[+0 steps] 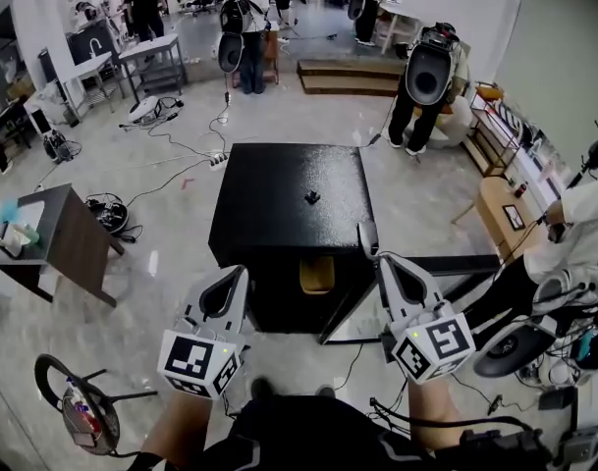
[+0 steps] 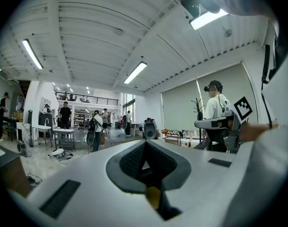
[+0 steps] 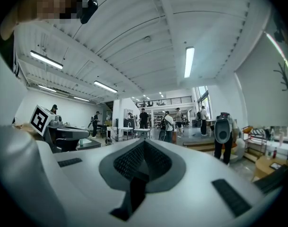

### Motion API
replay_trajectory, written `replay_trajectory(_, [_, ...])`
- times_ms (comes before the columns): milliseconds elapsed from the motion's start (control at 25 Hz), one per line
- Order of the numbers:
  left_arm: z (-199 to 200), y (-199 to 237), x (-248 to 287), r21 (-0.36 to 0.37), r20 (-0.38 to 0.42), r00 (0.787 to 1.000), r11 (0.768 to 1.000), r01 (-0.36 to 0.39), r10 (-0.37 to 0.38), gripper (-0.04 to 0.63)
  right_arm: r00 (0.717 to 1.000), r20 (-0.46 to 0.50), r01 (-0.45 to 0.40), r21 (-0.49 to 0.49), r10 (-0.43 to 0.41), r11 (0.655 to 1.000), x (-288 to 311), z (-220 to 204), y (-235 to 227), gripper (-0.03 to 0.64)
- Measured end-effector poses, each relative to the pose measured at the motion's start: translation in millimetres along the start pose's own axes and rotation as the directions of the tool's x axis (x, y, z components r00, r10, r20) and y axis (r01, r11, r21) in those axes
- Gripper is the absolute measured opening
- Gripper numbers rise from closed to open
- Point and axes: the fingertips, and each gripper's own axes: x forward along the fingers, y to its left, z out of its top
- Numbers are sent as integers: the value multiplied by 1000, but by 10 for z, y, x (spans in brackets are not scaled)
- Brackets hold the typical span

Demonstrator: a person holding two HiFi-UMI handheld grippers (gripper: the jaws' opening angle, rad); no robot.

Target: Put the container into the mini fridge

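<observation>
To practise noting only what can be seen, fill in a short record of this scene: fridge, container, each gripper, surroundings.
Mini fridge: black, stands on the floor, seen from above
Door: swung open to the right
Container: yellowish, inside the fridge's front opening
Left gripper: jaws together, holds nothing, raised in front of the fridge
Right gripper: jaws together, holds nothing, raised beside the open door
Surroundings: people standing farther back in the hall
</observation>
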Motion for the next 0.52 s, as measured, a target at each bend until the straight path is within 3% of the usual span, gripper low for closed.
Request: replay_trajectory(520, [42,68,-36,1,6,1000,1000,-16,16,9,1000,12,0,-11,0,1000,69,50,44,11])
